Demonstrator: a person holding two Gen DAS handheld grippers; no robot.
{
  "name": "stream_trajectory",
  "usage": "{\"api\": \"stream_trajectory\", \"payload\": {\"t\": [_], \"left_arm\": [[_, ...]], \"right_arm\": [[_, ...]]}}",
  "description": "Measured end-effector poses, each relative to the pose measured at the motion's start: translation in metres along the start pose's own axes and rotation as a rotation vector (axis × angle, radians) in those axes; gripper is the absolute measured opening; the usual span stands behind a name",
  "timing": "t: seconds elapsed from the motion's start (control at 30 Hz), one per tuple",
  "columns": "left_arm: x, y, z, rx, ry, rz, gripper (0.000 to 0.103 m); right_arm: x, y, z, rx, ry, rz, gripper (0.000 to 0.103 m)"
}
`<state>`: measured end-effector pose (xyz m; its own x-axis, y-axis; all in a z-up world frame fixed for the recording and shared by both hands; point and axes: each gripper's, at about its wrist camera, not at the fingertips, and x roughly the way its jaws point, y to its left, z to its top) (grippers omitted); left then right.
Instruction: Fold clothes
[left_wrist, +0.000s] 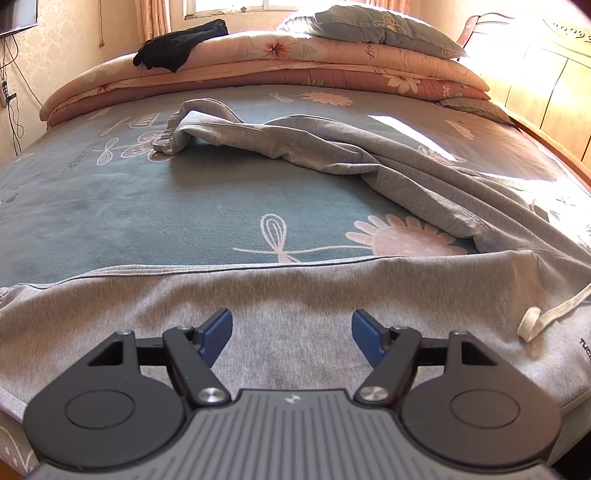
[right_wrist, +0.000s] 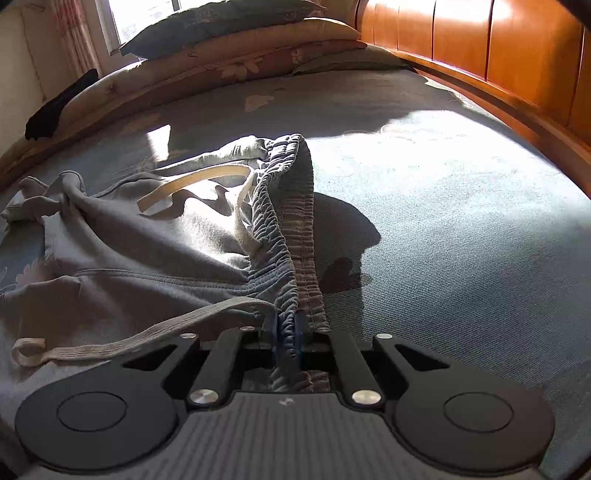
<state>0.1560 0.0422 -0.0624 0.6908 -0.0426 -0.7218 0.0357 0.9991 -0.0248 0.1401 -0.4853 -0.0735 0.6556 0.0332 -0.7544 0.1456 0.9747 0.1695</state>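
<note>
Grey sweatpants (left_wrist: 332, 162) sprawled across a blue-grey bedsheet (left_wrist: 110, 206), one leg stretched along the near bed edge, the other trailing up toward the stacked quilts (left_wrist: 295, 62) at the far side. Wide bare sheet between the two legs in the left wrist view; in the right wrist view, open sheet (right_wrist: 443, 221) out to the wooden headboard (right_wrist: 517, 55).

Only in the left view: a dark garment (left_wrist: 177, 48) on the quilts, and the flat leg fabric right under the left gripper (left_wrist: 291, 332). Only in the right view: the gathered elastic waistband (right_wrist: 291, 206) standing up in a ridge, and a cream drawstring (right_wrist: 147, 328) lying loose to its left.

Left gripper released, blue pads (left_wrist: 218, 328) spread wide above the leg cloth, nothing between them. Right gripper (right_wrist: 286, 339) clenched on the waistband, its near end bunched between the pads
</note>
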Motion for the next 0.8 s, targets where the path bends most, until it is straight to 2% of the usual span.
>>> {"api": "stream_trajectory", "payload": {"t": [0.03, 0.1, 0.13, 0.17, 0.2, 0.23, 0.3, 0.37, 0.43, 0.5, 0.53, 0.57, 0.63, 0.7, 0.73, 0.8], "left_arm": [[0.001, -0.001, 0.000, -0.004, 0.004, -0.005, 0.071], [0.001, -0.004, -0.002, -0.008, 0.007, -0.019, 0.071], [0.000, -0.005, -0.003, -0.003, 0.007, -0.027, 0.071], [0.000, -0.005, -0.004, 0.002, 0.008, -0.027, 0.072], [0.001, -0.006, -0.004, 0.004, 0.012, -0.022, 0.072], [0.002, -0.006, -0.003, 0.003, 0.017, -0.016, 0.072], [0.005, -0.007, -0.003, -0.005, 0.031, -0.006, 0.072], [0.007, -0.009, -0.001, -0.015, 0.039, -0.002, 0.072], [0.008, -0.012, -0.001, -0.013, 0.046, -0.006, 0.072], [0.011, -0.016, 0.000, -0.004, 0.054, -0.003, 0.072], [0.012, -0.018, 0.001, 0.003, 0.056, 0.002, 0.072], [0.014, -0.020, 0.001, 0.009, 0.057, 0.007, 0.072], [0.018, -0.023, 0.003, 0.020, 0.063, 0.011, 0.072], [0.022, -0.025, 0.006, 0.027, 0.066, 0.008, 0.072], [0.023, -0.027, 0.008, 0.030, 0.067, 0.007, 0.072], [0.027, -0.030, 0.011, 0.034, 0.067, 0.001, 0.072]], "right_arm": [[0.005, 0.000, 0.002, 0.001, 0.017, -0.015, 0.022], [0.002, 0.001, 0.010, -0.012, -0.017, 0.004, 0.027], [-0.001, 0.000, 0.016, -0.011, -0.046, 0.027, 0.038], [-0.004, 0.000, 0.025, -0.010, -0.077, 0.041, 0.044], [-0.004, -0.001, 0.033, -0.013, -0.099, 0.047, 0.056], [0.002, -0.002, 0.045, -0.016, -0.114, 0.057, 0.060], [0.013, -0.003, 0.070, -0.022, -0.144, 0.077, 0.063], [0.036, -0.007, 0.093, 0.008, -0.123, 0.093, 0.063], [0.061, -0.008, 0.108, 0.030, -0.057, 0.176, 0.061], [0.086, -0.003, 0.116, 0.023, 0.024, 0.148, 0.058], [0.095, 0.001, 0.116, 0.004, 0.038, 0.118, 0.025], [0.100, 0.004, 0.116, -0.017, 0.043, 0.121, 0.007], [0.099, 0.007, 0.114, -0.046, 0.005, 0.109, 0.008], [0.093, 0.007, 0.118, -0.073, -0.045, 0.057, 0.007], [0.090, 0.004, 0.122, -0.073, -0.067, 0.025, 0.007], [0.090, -0.009, 0.131, -0.033, -0.071, 0.025, 0.007]]}}
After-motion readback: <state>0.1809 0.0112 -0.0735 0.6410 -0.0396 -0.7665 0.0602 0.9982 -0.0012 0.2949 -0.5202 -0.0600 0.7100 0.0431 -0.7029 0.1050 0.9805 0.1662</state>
